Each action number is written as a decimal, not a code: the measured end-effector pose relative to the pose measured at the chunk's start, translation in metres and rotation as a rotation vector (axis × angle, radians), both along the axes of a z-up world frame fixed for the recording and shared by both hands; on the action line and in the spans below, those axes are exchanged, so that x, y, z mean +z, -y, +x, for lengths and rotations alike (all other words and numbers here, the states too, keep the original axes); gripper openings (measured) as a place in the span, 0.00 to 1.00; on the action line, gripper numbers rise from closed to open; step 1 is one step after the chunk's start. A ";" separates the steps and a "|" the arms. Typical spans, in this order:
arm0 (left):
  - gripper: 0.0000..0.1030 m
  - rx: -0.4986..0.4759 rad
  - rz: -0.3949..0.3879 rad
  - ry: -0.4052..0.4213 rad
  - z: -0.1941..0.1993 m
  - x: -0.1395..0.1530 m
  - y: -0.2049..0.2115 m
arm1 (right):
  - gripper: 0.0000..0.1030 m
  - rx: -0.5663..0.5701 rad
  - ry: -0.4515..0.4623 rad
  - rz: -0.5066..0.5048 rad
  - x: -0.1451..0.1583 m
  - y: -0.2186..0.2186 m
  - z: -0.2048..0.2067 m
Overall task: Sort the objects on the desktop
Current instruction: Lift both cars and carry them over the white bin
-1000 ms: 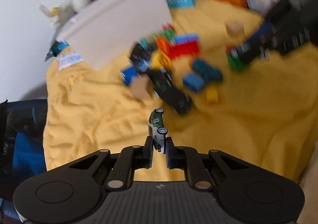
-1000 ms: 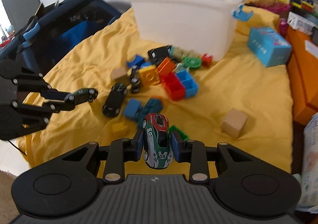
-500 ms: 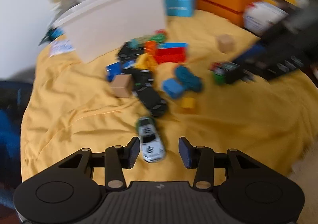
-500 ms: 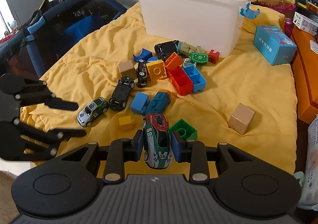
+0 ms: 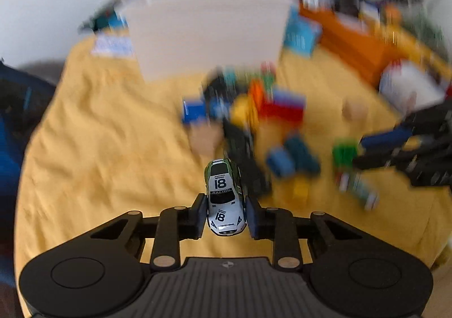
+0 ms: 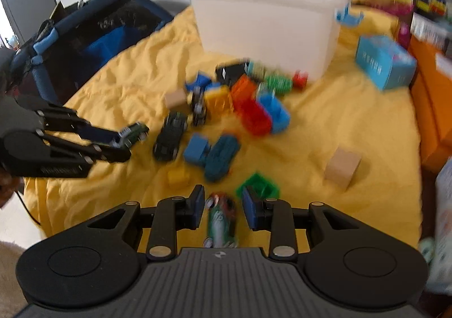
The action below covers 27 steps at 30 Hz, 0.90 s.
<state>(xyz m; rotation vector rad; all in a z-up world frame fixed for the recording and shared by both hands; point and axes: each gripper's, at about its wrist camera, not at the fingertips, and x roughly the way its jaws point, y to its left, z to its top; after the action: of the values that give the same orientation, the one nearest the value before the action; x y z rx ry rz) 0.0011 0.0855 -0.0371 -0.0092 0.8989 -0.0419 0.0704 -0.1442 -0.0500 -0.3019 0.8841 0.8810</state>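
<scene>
My left gripper has a white and green toy car numbered 18 between its closing jaws, roof up, both pads on its sides. In the right wrist view that car hangs above the yellow cloth at the left gripper's tips. My right gripper stands open. A red, green and white toy car lies blurred below and between its jaws with a gap on each side. A white plastic bin stands at the back of the cloth.
Coloured bricks and two black toy cars are heaped in front of the bin. A green brick, a wooden cube, a light blue box and orange boxes are to the right. A dark blue bag is at the left.
The left gripper opened, left the numbered car on the cloth, then closed on it roof up and lifted it. The right gripper's car has slipped out of the pads and lies lower.
</scene>
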 end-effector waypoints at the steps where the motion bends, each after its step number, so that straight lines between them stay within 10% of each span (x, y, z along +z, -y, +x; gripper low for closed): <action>1: 0.31 0.008 -0.020 0.041 0.006 0.014 -0.004 | 0.32 0.001 0.024 0.012 0.007 -0.003 0.004; 10: 0.32 -0.013 -0.005 0.388 0.075 0.116 -0.016 | 0.32 -0.020 0.292 0.168 0.090 -0.034 0.056; 17: 0.31 -0.023 0.007 0.424 0.124 0.133 -0.018 | 0.34 -0.030 0.384 0.189 0.118 -0.053 0.087; 27: 0.32 -0.036 0.000 0.362 0.141 0.105 -0.023 | 0.39 0.157 -0.135 -0.039 0.020 -0.011 0.035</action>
<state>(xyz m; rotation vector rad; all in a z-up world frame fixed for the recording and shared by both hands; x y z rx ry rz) 0.1423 0.1087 0.0684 0.0140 0.5374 -0.0743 0.1056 -0.1328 -0.0298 -0.3529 1.0138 1.0398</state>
